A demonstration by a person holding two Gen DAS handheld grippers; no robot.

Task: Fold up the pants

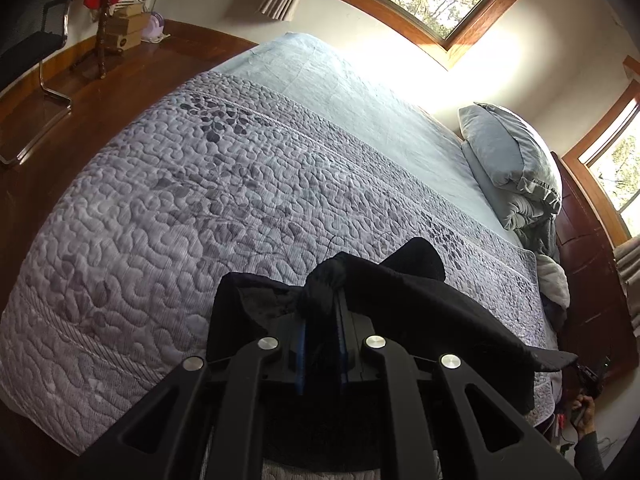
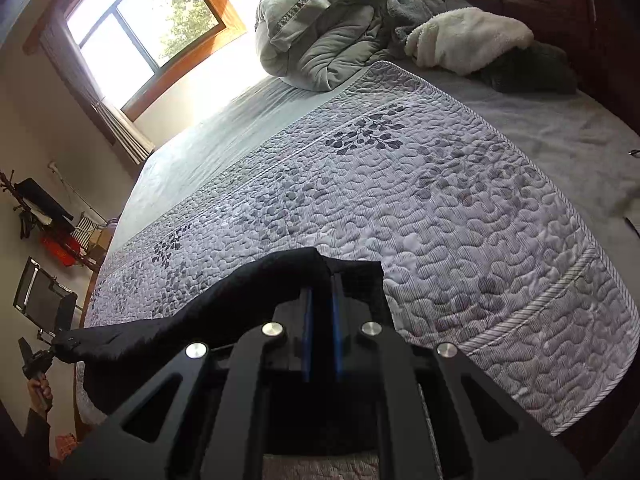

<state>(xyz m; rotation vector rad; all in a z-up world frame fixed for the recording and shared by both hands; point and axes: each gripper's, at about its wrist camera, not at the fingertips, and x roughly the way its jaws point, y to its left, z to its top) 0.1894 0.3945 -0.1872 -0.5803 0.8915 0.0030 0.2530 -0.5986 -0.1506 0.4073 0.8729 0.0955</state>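
Black pants are hanging stretched between two handheld grippers above the near edge of a quilted bedspread, with folding work apparently only beginning: no crease or flat layer is showing on the quilt, and the garment is being carried in the air rather than lying spread out. The left gripper is pinching a bunched knot of the dark cloth between its blue-lined fingers, the jaws drawn nearly together on the fabric, while the right gripper is clamping another edge of the same garment, its jaws likewise narrowed around the cloth. In the right wrist view the pants are running as a taut band away from the quilt's near side toward the other gripper, which is showing small at the frame's left edge; which part of the garment each claw is holding, waistband or hem, is hard to tell, since the black cloth is swallowing detail. Both tools are pointing forward and slightly down over the quilt, held level with each other and well apart. Beyond the quilt's far border, a rumpled grey duvet and a cream fleece blanket are sitting near the headboard. Laying the pants flat and making every fold are seemingly all remaining.
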